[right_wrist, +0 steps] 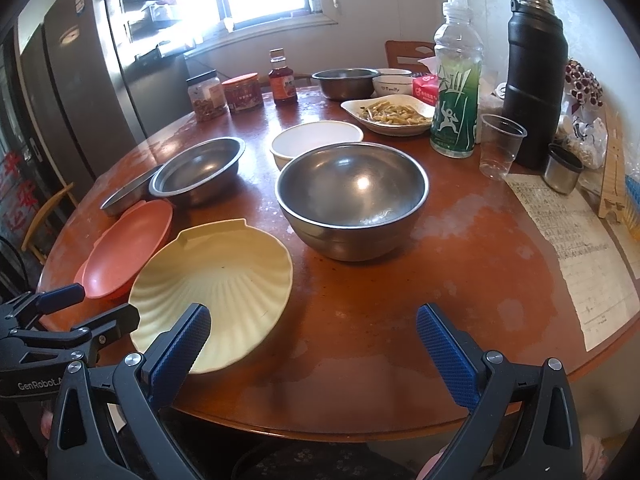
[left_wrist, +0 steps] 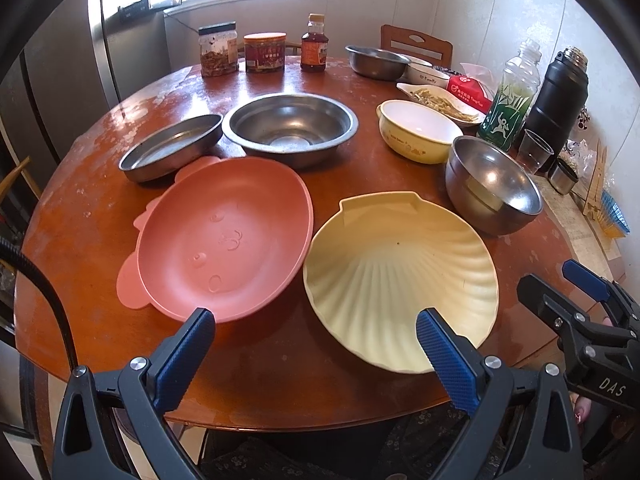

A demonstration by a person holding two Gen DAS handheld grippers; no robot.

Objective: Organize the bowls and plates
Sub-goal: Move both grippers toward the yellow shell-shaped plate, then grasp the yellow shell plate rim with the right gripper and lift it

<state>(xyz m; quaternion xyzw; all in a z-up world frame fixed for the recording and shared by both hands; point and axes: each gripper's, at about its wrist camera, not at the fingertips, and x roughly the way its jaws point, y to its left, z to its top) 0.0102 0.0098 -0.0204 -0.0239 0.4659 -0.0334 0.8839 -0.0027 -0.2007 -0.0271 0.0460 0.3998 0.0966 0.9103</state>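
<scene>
A pink plastic plate (left_wrist: 224,236) and a yellow shell-shaped plate (left_wrist: 400,276) lie side by side at the near edge of the round wooden table (left_wrist: 280,380). Behind them stand a shallow steel dish (left_wrist: 172,146), a wide steel bowl (left_wrist: 290,128), a small yellow bowl (left_wrist: 416,130) and a deep steel bowl (left_wrist: 492,184). My left gripper (left_wrist: 316,344) is open and empty, above the table edge in front of both plates. My right gripper (right_wrist: 314,344) is open and empty, just right of the yellow plate (right_wrist: 216,284), in front of the deep steel bowl (right_wrist: 352,196).
At the back stand two jars (left_wrist: 218,50), a sauce bottle (left_wrist: 315,42), another steel bowl (left_wrist: 376,62), a white bowl (left_wrist: 426,74) and a dish of food (right_wrist: 390,114). At the right are a green bottle (right_wrist: 456,80), black flask (right_wrist: 536,80), plastic cup (right_wrist: 500,146) and paper (right_wrist: 576,248).
</scene>
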